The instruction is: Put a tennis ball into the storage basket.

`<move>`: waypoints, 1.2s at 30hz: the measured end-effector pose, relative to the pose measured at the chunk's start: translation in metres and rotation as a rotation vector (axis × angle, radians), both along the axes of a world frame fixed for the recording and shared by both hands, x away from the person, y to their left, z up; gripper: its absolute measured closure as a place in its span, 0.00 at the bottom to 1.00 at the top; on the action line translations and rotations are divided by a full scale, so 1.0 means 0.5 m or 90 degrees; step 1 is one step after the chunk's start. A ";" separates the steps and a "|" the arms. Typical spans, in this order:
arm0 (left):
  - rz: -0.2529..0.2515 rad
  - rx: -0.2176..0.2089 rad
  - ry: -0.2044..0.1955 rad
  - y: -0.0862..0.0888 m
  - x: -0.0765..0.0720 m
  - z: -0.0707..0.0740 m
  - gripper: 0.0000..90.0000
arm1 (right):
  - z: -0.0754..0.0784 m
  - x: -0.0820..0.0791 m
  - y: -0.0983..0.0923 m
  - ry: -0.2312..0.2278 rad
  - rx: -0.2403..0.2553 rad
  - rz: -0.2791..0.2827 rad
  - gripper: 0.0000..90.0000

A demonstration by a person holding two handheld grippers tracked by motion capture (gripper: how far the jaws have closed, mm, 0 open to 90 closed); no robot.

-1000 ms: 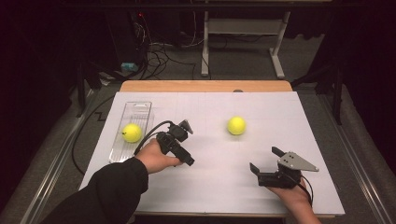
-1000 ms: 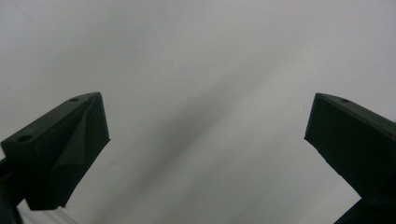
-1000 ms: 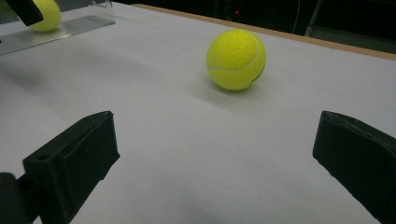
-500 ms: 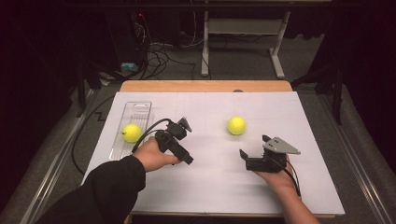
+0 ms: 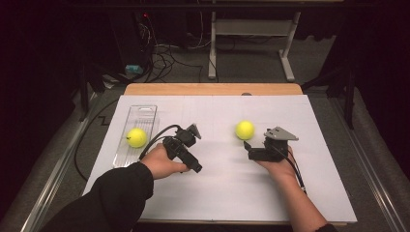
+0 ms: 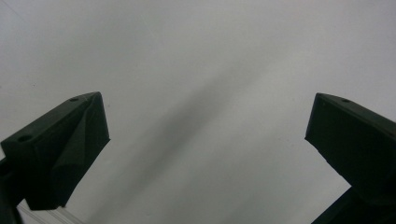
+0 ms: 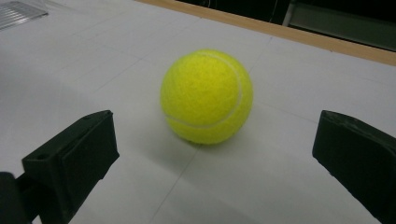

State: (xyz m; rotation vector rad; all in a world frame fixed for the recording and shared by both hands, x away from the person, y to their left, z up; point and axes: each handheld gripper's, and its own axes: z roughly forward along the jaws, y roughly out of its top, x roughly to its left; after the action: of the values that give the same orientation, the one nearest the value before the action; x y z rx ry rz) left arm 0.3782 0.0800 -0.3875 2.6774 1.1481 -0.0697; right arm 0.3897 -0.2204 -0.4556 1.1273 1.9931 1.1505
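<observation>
Tennis ball (image 5: 244, 129) sitting on the white table sheet (image 5: 319, 188), right of centre, just ahead of the right gripper (image 5: 247, 147) and a little to its left in the high view, apart from it. Seen through the right gripper view as a yellow-green felt ball (image 7: 207, 96) with a white seam, resting on the sheet between and beyond the two black jaws, touching neither. Right gripper (image 7: 215, 158) spread wide, grasping nothing, held low over the sheet by the right hand (image 5: 278, 162), grey three-cornered plate on top, cable trailing back along the forearm. Left gripper (image 5: 196, 167) held by the left hand (image 5: 162, 162) nearer the middle-left of the table, pointed down and toward the near edge. Jaws of the left gripper (image 6: 208, 154) likewise parted wide in its own view, with bare white sheet between them. Second tennis ball (image 5: 136, 137) lying in a clear plastic tray (image 5: 142, 112) at the left side of the sheet, well apart from both grippers. Wooden table edge (image 5: 212, 89) running along the far side.
</observation>
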 end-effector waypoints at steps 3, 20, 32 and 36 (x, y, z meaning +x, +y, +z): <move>-0.003 0.000 -0.002 0.000 -0.001 0.000 0.00 | 0.005 0.018 0.011 0.008 -0.006 0.003 0.00; -0.008 -0.016 -0.003 0.007 -0.003 0.007 0.01 | -0.014 0.107 0.062 0.099 -0.046 -0.001 0.17; -0.013 -0.017 0.000 0.007 -0.004 0.009 0.01 | -0.009 0.102 0.058 0.101 -0.053 0.001 0.30; -0.013 -0.012 0.001 0.006 -0.005 0.010 0.01 | 0.007 0.081 0.054 0.076 -0.043 0.008 0.30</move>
State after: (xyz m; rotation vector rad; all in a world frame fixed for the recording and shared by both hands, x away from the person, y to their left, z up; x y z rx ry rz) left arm 0.3758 0.0831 -0.3827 2.6735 1.1145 -0.0864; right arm 0.4302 -0.1935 -0.4519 1.1748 2.1159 1.0356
